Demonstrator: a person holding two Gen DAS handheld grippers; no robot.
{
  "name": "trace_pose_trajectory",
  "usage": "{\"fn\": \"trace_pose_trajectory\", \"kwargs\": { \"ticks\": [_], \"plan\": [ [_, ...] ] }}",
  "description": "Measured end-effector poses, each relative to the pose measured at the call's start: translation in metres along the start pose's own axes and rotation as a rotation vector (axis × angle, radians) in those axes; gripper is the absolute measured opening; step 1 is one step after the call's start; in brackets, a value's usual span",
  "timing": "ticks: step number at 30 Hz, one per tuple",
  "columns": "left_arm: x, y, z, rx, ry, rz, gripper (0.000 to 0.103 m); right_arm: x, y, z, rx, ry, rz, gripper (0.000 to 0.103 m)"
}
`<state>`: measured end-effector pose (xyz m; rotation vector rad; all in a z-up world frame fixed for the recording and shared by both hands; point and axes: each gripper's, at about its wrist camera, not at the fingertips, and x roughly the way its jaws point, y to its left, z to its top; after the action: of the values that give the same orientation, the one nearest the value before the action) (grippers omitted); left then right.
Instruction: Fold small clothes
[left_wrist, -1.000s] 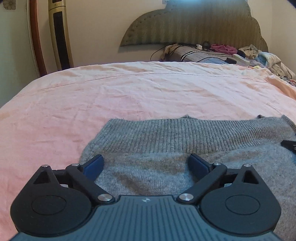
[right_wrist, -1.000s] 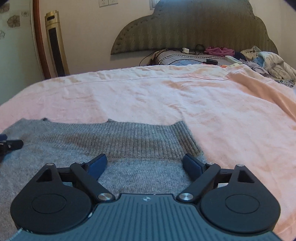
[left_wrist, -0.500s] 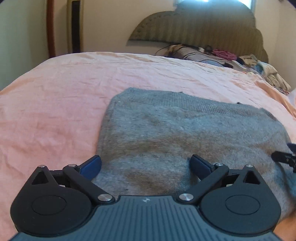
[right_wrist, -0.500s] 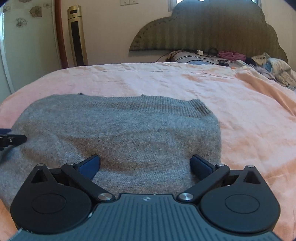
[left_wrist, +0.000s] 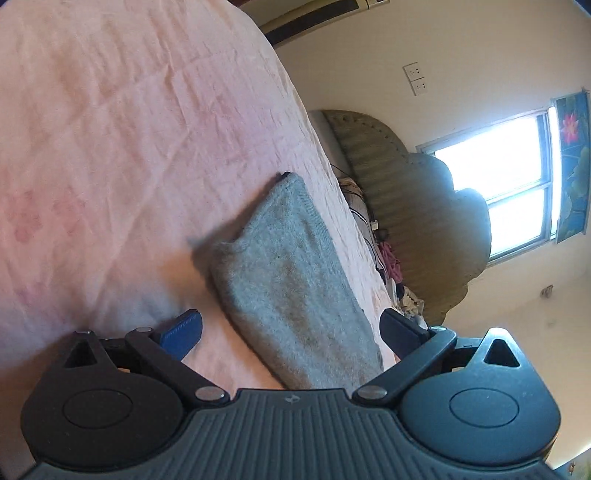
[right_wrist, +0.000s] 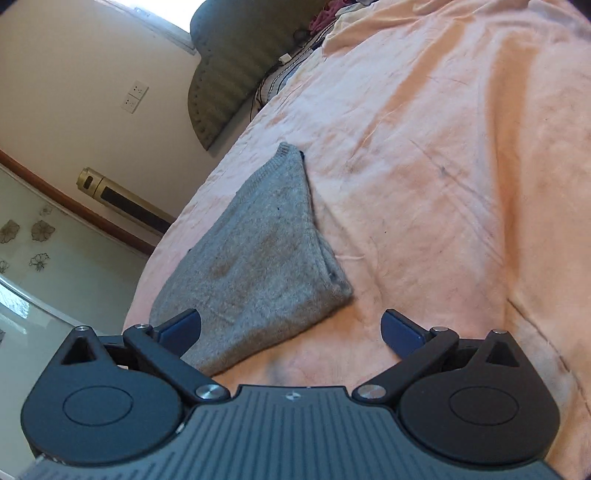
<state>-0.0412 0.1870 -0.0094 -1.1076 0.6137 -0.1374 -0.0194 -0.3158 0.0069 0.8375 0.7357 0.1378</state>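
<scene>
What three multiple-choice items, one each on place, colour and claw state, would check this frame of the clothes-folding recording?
1. Where does the folded garment lie?
A. On the pink bedsheet
B. On the floor
C. Draped on the headboard

2. What colour is the garment?
A. Red
B. Grey
C. White

3. How do the two claws stand?
A. Both shut on the garment
B. Left shut, right open
C. Both open, holding nothing

Answers:
1. A, since pink sheet shows on every visible side of the knit in both wrist views.
2. B, since the knit fabric reads grey in both views.
3. C, since the left claw and the right claw each have blue fingers spread wide, with no cloth pinched between them.
</scene>
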Motion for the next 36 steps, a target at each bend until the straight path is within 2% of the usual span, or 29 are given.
{"fn": "trace_pose_trajectory", "kwargs": {
  "ticks": [2,7,8,9,10,11,12,13,15,16,18,20,24,27,29,30,31,32,33,34,35,36],
  "plan": [
    [0.024,-0.008,0.005,0.019,0.016,-0.017,0.103,0.017,0.004,0.007,0.006,0.009,0.019,0.103],
    [0.057,-0.033,-0.003,0.177,-0.011,0.092,0.099,0.055,0.013,0.023,0.042,0.022,0.081,0.103],
    [0.058,-0.034,-0.006,0.192,-0.010,0.103,0.088,0.059,0.016,0.024,0.039,0.020,0.074,0.103],
    [0.059,-0.033,-0.009,0.200,-0.004,0.122,0.066,0.061,0.018,0.025,0.033,0.024,0.071,0.098],
    [0.059,-0.032,-0.009,0.194,-0.004,0.147,0.054,0.065,0.019,0.026,0.028,0.037,0.070,0.093],
    [0.060,-0.028,-0.008,0.178,-0.002,0.163,0.036,0.068,0.020,0.027,0.025,0.045,0.064,0.080],
    [0.059,-0.022,-0.005,0.148,0.003,0.173,0.027,0.071,0.019,0.026,0.026,0.054,0.055,0.062],
    [0.056,-0.016,-0.001,0.118,0.009,0.173,0.025,0.074,0.017,0.026,0.029,0.068,0.054,0.053],
    [0.055,-0.009,0.004,0.096,0.018,0.192,0.008,0.080,0.013,0.025,0.038,0.083,0.050,0.019],
    [0.055,-0.009,0.004,0.105,0.019,0.203,0.006,0.083,0.011,0.023,0.039,0.098,0.049,0.013],
    [0.048,-0.013,0.001,0.133,-0.005,0.191,0.004,0.081,0.011,0.021,0.027,0.092,0.063,0.013],
    [0.033,-0.024,-0.003,0.172,-0.037,0.145,0.004,0.074,0.015,0.023,0.009,0.092,0.098,0.013],
    [-0.002,-0.037,-0.011,0.225,-0.035,0.098,0.004,0.046,0.027,0.032,-0.097,0.114,0.136,0.013],
    [-0.024,-0.028,-0.023,0.246,-0.001,0.118,0.004,0.028,0.020,0.030,-0.142,0.171,0.119,0.013],
    [-0.028,-0.015,-0.031,0.294,0.036,0.193,0.004,0.023,0.010,0.023,-0.163,0.202,0.080,0.013],
    [-0.028,-0.010,-0.035,0.323,0.055,0.233,0.004,0.021,0.006,0.020,-0.159,0.218,0.067,0.021],
    [-0.032,-0.008,-0.037,0.349,0.066,0.254,0.004,0.017,0.002,0.018,-0.144,0.217,0.051,0.024],
    [-0.039,-0.009,-0.039,0.382,0.065,0.259,0.005,0.011,0.000,0.019,-0.135,0.201,0.046,0.031],
    [-0.046,-0.015,-0.040,0.420,0.063,0.258,0.006,0.002,0.001,0.022,-0.137,0.166,0.048,0.045],
    [-0.052,-0.023,-0.039,0.467,0.054,0.251,0.007,-0.005,0.003,0.026,-0.145,0.123,0.040,0.055],
    [-0.057,-0.033,-0.039,0.513,0.035,0.239,0.011,-0.012,0.008,0.032,-0.167,0.065,0.020,0.071],
    [-0.060,-0.045,-0.037,0.556,0.005,0.226,0.021,-0.014,0.015,0.040,-0.196,0.027,0.004,0.075]
  ]
}}
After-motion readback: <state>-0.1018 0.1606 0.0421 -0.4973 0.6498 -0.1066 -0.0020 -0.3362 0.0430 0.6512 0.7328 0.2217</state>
